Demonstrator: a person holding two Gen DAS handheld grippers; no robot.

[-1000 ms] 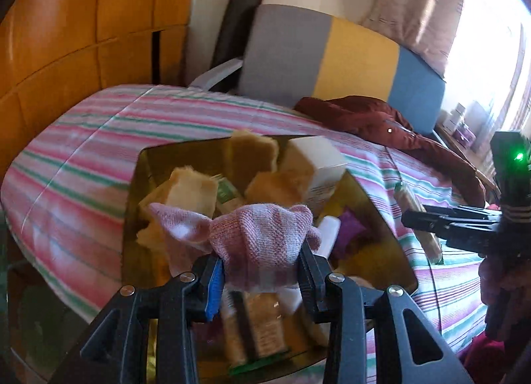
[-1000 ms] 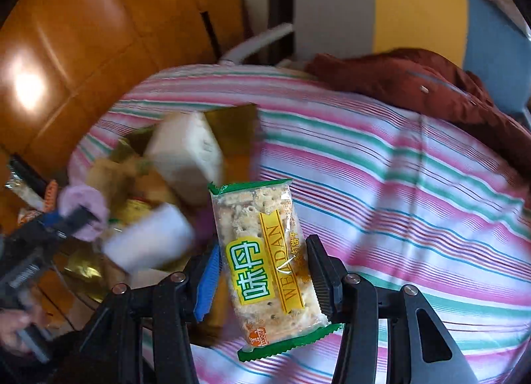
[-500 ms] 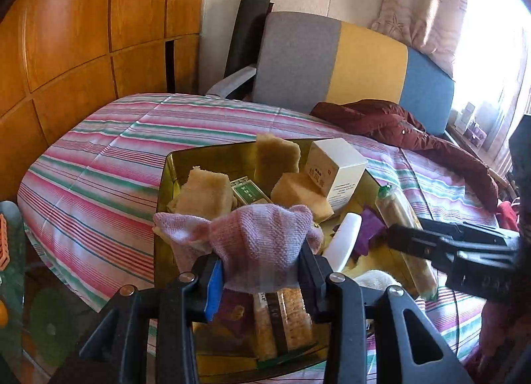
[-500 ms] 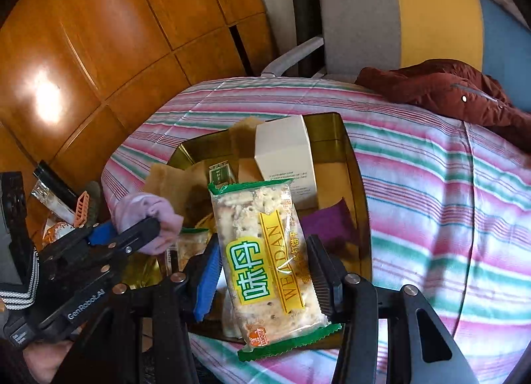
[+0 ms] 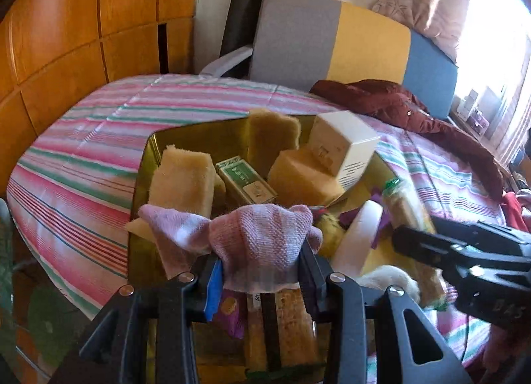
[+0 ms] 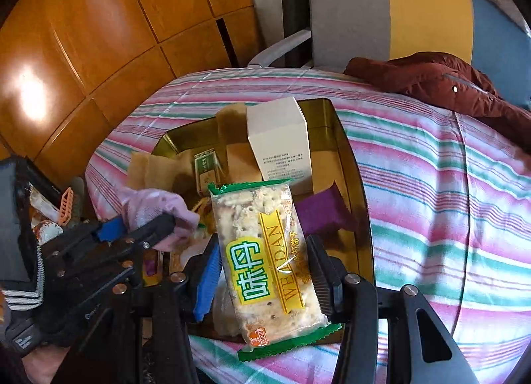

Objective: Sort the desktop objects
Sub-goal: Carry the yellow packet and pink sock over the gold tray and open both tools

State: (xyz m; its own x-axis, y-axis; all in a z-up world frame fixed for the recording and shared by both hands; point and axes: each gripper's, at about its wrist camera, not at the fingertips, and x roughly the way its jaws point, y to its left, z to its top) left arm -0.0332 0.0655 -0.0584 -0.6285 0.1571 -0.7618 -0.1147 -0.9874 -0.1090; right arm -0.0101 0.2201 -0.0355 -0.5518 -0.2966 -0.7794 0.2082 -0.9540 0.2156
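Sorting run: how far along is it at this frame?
Early, by the look of it. Done: nothing visibly set apart. In hand: the left gripper clamps a pink cloth; the right gripper clamps a cracker packet. Left: sponges, white box and green box still jumbled in the gold tray.

The left wrist view looks forward along the left gripper (image 5: 260,264), close above the near edge of the gold tray (image 5: 146,164), facing the striped bedspread (image 5: 99,138) and the grey-yellow-blue chair (image 5: 332,35). The right wrist view looks along the right gripper (image 6: 264,271) from nearer the tray's (image 6: 351,164) right side, angled leftward toward the wooden panels (image 6: 99,35). Both share the tray, the white box (image 5: 345,148) (image 6: 278,138), the bedspread and the chair; each sees the other gripper
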